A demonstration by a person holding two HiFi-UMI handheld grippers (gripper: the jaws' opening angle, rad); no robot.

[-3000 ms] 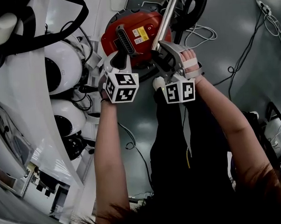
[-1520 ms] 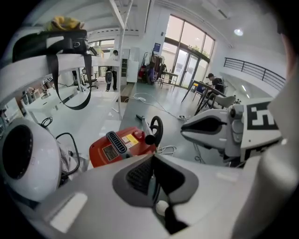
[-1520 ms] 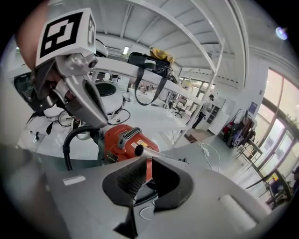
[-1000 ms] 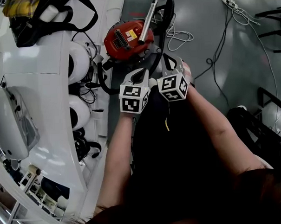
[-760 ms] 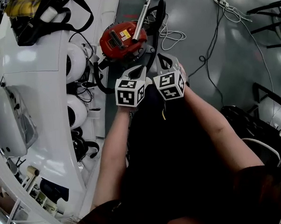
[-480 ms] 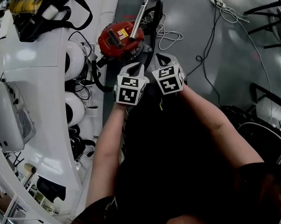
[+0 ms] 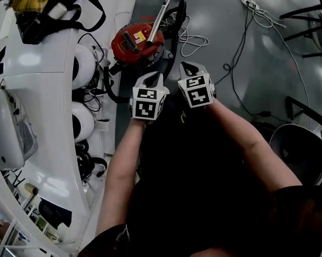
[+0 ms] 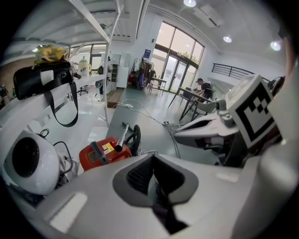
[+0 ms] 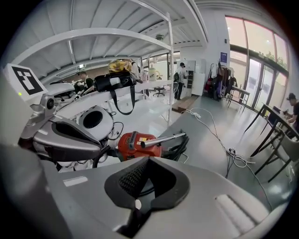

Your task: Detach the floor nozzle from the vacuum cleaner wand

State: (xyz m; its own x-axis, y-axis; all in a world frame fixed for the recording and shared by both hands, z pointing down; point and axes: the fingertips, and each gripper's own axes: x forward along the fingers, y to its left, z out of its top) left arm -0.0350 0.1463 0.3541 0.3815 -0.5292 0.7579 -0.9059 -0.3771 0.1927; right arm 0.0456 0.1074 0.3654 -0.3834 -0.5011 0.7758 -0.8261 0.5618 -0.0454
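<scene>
Both empty and pressed together, our left gripper [image 7: 156, 76] and right gripper [image 7: 186, 66] hang short of the wand [image 7: 160, 19] running away ahead, nearer the right.

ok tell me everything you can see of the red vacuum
The vacuum is a squat red canister that looks like glossy plastic. It has a black ribbed grille on top and a yellow label beside it. It sits on the grey floor, close to the white bench. A metal wand slants across its top and seems to rest on it. A black hose loops at its far side. No floor nozzle shows.
</scene>
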